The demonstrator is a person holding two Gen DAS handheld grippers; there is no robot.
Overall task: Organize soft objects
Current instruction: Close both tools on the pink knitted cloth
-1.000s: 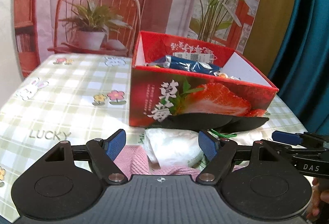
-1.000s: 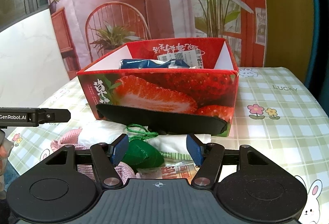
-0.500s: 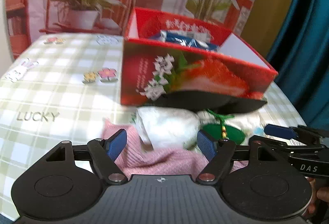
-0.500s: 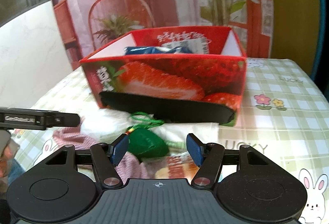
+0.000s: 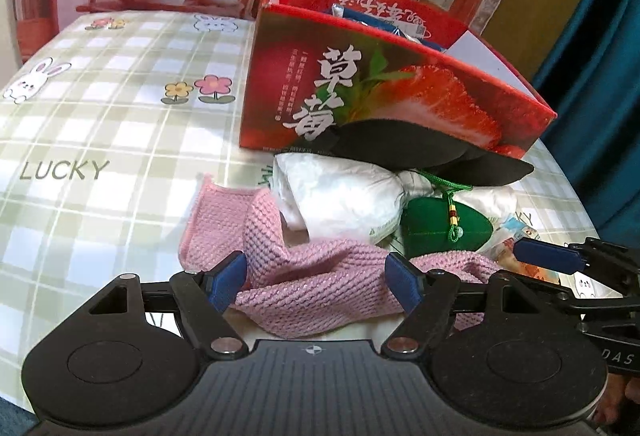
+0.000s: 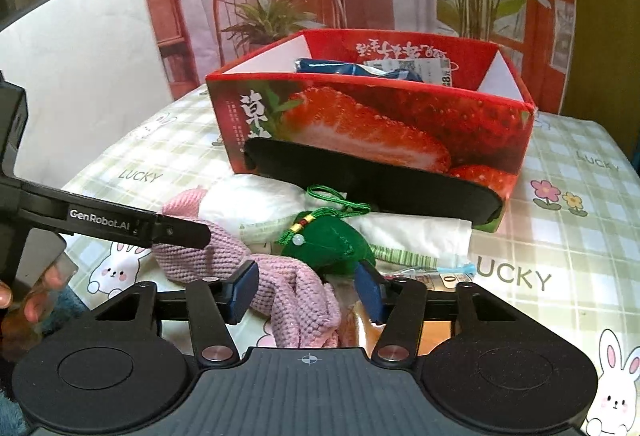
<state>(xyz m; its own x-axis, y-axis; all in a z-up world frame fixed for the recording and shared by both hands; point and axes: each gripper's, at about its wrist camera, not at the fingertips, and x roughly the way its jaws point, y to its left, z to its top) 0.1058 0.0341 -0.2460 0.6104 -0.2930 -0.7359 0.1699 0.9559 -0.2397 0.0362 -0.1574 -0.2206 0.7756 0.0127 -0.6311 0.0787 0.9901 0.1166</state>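
A pink knitted cloth [image 5: 320, 276] [image 6: 296, 292] lies at the front of a pile of soft things on the checked tablecloth. My left gripper [image 5: 316, 284] stands open with the cloth between its blue pads. My right gripper [image 6: 306, 290] is closing, its jaws astride the cloth's other end with a gap still at the right pad. Just beyond lies a green pouch [image 6: 332, 244] [image 5: 440, 232] with a knotted cord. Behind it are a white wrapped bundle [image 5: 340, 195] and a black soft pad [image 6: 372, 179] leaning on the red strawberry box [image 6: 400, 123] [image 5: 400, 95].
Blue packets [image 6: 328, 67] lie inside the box. A flat printed snack packet [image 6: 440, 280] lies under the pile at the right. The left gripper's finger [image 6: 120, 220] crosses the right wrist view from the left, with a person's hand below it. Bare tablecloth [image 5: 100, 155] spreads to the left.
Both grippers have sunk and tilted down onto the pile. The pink cloth now sits between both pairs of pads. The right jaws have narrowed.
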